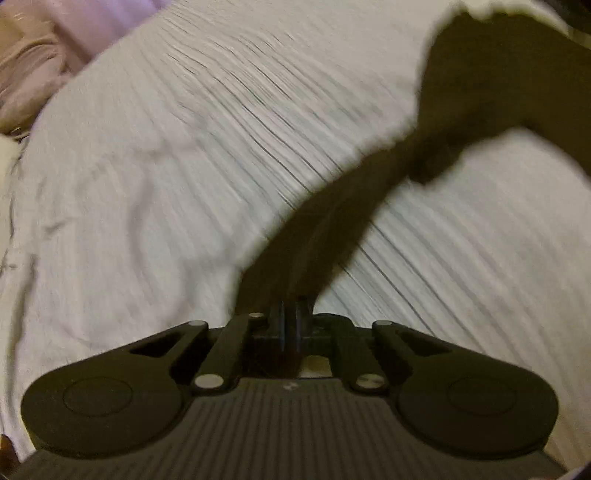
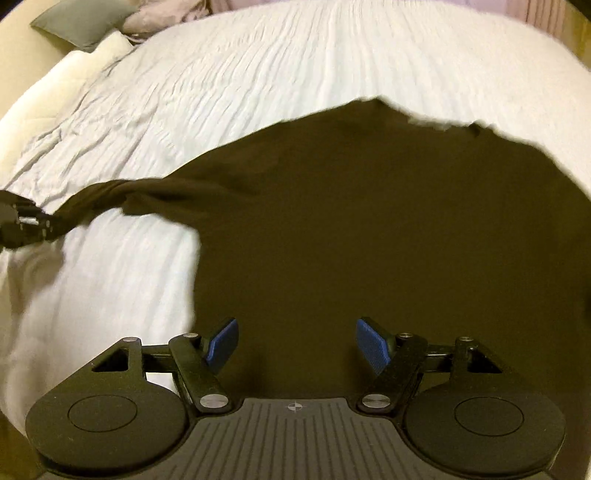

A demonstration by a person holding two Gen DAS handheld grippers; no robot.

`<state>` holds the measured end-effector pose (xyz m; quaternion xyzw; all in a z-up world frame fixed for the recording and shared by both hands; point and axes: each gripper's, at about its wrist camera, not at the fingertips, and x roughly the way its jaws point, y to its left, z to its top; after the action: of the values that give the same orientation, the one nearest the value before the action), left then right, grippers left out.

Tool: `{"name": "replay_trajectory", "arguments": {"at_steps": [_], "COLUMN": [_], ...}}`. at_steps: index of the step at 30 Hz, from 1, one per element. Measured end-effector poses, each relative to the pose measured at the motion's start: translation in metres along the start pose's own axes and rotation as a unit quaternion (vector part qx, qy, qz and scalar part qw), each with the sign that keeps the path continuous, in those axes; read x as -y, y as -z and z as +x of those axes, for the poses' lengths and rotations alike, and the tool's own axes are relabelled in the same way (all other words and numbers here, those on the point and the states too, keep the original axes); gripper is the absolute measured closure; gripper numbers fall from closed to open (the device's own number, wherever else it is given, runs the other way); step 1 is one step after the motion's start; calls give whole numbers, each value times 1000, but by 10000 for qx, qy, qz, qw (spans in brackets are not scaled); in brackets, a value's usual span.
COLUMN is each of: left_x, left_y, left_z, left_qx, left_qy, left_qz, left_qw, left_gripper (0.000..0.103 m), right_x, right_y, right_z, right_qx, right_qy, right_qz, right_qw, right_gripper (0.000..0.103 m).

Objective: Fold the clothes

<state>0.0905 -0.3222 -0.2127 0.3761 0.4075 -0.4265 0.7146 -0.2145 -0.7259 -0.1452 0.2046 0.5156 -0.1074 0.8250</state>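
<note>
Directly under right gripper (image 2: 297,345): dark garment (image 2: 369,229).

We're in a home bedroom: bed (image 2: 332,55) with wrinkled white ribbed cover fills both views, grey pillow (image 2: 79,22) and cream pillow (image 2: 74,66) at its far corner, pinkish bedding (image 1: 33,70) bunched along the edge.

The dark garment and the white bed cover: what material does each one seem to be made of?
The dark garment looks like a soft knit, maybe cotton jersey: matte, no sheen, and it ropes into a twisted strand where the left claw pinches it. The white bed cover looks like a crinkled or ribbed woven fabric, with fine parallel ridges all over and a dull finish. Blur leaves the exact fibre open.
</note>
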Motion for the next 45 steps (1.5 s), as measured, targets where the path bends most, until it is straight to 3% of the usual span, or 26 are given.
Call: {"name": "replay_trajectory", "arguments": {"at_steps": [3, 5, 7, 10, 12, 14, 16, 18, 20, 22, 24, 27, 29, 30, 32, 34, 38, 39, 40, 41, 42, 43, 44, 45], "left_x": [-44, -66, -88, -120, -126, -138, -148, -154, -153, -144, -128, -84, -38, -12, 31, 67, 89, 88, 84, 77, 70, 60, 45, 30], "left_y": [-11, -13, -15, -18, -12, -2, 12, 26, 40, 53, 59, 60, 64, 68, 80, 95, 124, 127, 126, 120, 113, 101, 89, 78], "left_z": [-35, -55, -75, -105, -121, -126, -122, -111, -104, -99, -96, -89, -84, -78, -65, -53, -26, -20, -20, -28, -36, -49, -66, -83], "left_qx": [303, 366, 427, 507, 462, 326, 126, -214, -436, -571, -598, -469, -278, -305, -361, -414, -537, -600, -633, -628, -607, -507, -423, -333], "left_qy": [509, 928, 1343, 1946, 2140, 2120, 1840, 1349, 1096, 901, 779, 502, 251, 95, -201, -488, -1283, -1400, -1401, -1339, -1266, -1136, -935, -727], "left_qz": [-948, -1489, -2023, -2770, -2886, -3233, -3542, -3708, -3774, -3657, -3348, -2261, -864, -82, 1281, 2441, 3691, 3846, 3803, 3515, 3193, 2671, 1987, 1299], "left_qw": [9937, 9838, 9691, 9396, 9321, 9217, 9168, 9186, 9185, 9246, 9372, 9717, 9956, 9995, 9909, 9676, 9189, 9104, 9120, 9244, 9372, 9556, 9747, 9883], "left_gripper": [100, 100, 101, 101, 101, 101, 101, 102, 102, 100, 95, 75, 72, 69, 67, 61, 58, 68, 77, 95, 99, 99, 99, 100], "right_x": [-37, -59, -79, -105, -113, -118, -121, -122, -124, -125, -126, -128, -130, -130, -133, -133, -127, -125, -122, -118, -116, -113, -110, -108], "right_y": [-4, -10, -17, -27, -35, -41, -43, -41, -39, -38, -36, -33, -32, -31, -28, -26, -20, -18, -16, -15, -14, -12, -11, -9], "right_z": [3, 10, 19, 30, 35, 38, 40, 42, 43, 44, 46, 48, 49, 50, 51, 52, 52, 52, 52, 51, 49, 47, 46, 44], "right_qx": [7, 1, -27, -19, 46, 70, 57, 24, -10, -43, -76, -126, -160, -176, -213, -220, -239, -246, -248, -248, -241, -222, -203, -186], "right_qy": [-120, -231, -356, -520, -573, -598, -612, -619, -626, -633, -640, -651, -658, -661, -656, -640, -552, -520, -484, -450, -424, -398, -372, -349], "right_qz": [-143, -308, -485, -746, -877, -917, -947, -971, -995, -1019, -1043, -1079, -1103, -1115, -1144, -1129, -1021, -973, -912, -857, -819, -788, -756, -730], "right_qw": [9998, 9993, 9982, 9959, 9945, 9940, 9936, 9933, 9931, 9928, 9925, 9920, 9916, 9914, 9910, 9913, 9929, 9936, 9943, 9950, 9954, 9959, 9962, 9965], "right_gripper": [29, 29, 29, 29, 29, 29, 29, 29, 29, 29, 29, 29, 29, 29, 29, 29, 29, 29, 29, 29, 29, 29, 29, 29]}}
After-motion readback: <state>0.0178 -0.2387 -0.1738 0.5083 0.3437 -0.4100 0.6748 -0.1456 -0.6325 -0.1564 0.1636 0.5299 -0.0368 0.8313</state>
